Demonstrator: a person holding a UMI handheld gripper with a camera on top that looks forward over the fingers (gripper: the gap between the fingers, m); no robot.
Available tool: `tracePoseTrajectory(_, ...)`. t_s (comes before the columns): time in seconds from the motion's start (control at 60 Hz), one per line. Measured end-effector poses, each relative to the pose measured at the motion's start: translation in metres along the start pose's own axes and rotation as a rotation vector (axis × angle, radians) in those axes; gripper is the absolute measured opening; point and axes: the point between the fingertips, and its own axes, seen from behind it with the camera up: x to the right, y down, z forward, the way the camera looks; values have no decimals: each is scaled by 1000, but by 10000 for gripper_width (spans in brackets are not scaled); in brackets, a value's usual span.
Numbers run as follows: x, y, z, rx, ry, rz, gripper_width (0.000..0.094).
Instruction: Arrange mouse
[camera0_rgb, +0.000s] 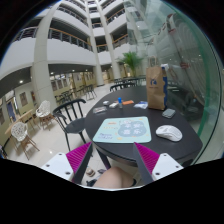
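Observation:
A white mouse (169, 132) lies on the round black table (110, 112), to the right of a pale blue-and-white mouse pad (122, 128) that lies flat near the table's middle. My gripper (113, 160) is at the table's near edge, short of the pad. It is open and its magenta pads (80, 158) are spread wide with nothing held between them. The mouse is ahead of the right finger and to its right. A pale rounded shape (115, 178), perhaps part of a person, shows low between the fingers.
A brown paper bag (156, 88) stands upright at the table's far right, beyond the mouse. A black chair (70, 115) stands at the table's left. White chairs (20, 132) stand further left on the floor. A glass wall runs along the right.

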Motion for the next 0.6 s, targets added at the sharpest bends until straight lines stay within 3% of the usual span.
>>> tracePoseTrajectory(0.2, 99, 5, 14, -24, 219, -31, 842)
tracePoseTrajectory(0.317, 165, 6, 37, -50, 297, 6, 841)
tracePoseTrajectory(0.6, 264, 17, 91, -106, 374, -51, 857)
